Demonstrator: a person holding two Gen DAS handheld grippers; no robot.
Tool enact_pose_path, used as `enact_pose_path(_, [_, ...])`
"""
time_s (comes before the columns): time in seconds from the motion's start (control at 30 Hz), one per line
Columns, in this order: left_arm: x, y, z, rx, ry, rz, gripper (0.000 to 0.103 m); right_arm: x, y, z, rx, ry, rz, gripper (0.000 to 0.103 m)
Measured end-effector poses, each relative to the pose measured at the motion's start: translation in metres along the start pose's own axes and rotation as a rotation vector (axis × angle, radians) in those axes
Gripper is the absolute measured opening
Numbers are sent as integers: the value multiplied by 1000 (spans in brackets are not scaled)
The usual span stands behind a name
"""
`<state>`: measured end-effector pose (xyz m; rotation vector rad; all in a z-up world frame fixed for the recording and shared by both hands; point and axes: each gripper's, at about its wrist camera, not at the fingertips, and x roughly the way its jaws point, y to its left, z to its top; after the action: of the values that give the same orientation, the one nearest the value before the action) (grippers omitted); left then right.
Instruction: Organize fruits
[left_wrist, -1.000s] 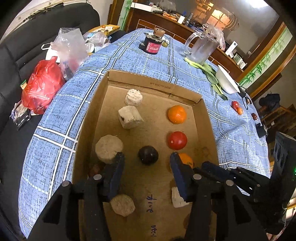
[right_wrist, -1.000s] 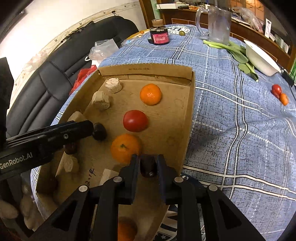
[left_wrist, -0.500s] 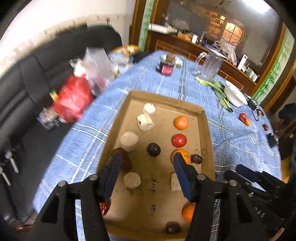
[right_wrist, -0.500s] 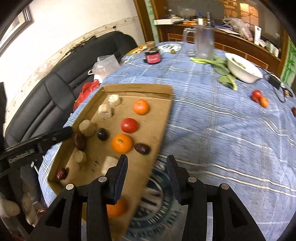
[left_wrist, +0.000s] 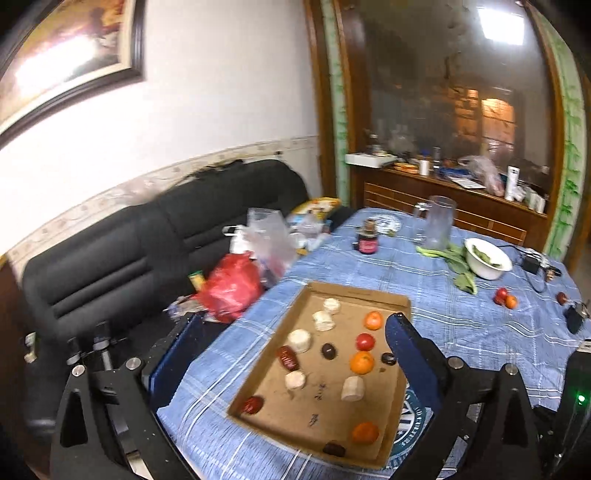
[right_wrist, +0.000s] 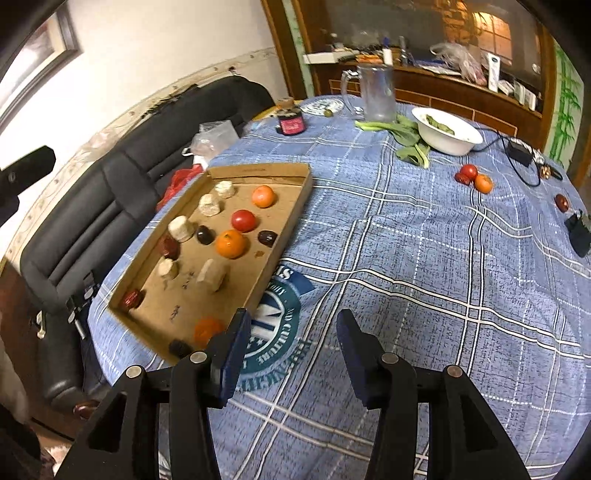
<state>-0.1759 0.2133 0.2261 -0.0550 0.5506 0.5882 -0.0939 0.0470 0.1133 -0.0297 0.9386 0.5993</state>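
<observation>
Jaws: left gripper (left_wrist: 295, 350) and right gripper (right_wrist: 291, 339) both opening, nothing between | Fruit: loose tomato (right_wrist: 469, 171) far right of cardboard box (right_wrist: 258, 170) | Nearer: right gripper

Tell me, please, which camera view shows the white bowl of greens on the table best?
The right wrist view: the white bowl appears large and sharp there, with its rim, wall and the greens inside it all visible. In the left wrist view the same bowl is smaller, farther off and blurrier, though unblocked.
</observation>
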Motion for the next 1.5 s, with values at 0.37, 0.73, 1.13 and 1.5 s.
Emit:
enact_pose_path(0.37, [-29,1,-27,22,44,49,99,-28,14,-12,-74,-46,47,63])
enact_pose_path(0.73, [-31,5,-52,23,134,22,99,-25,31,-30,-134,-6,61,65])
enact_pose_path(1.13, [-14,15,-59,-12,216,-46,99,-21,42,-34,-156,6,49,69])
enact_pose_path(1.5, [9,18,-70,-25,305,-104,99,-9,51,-37,-168,34,30,70])
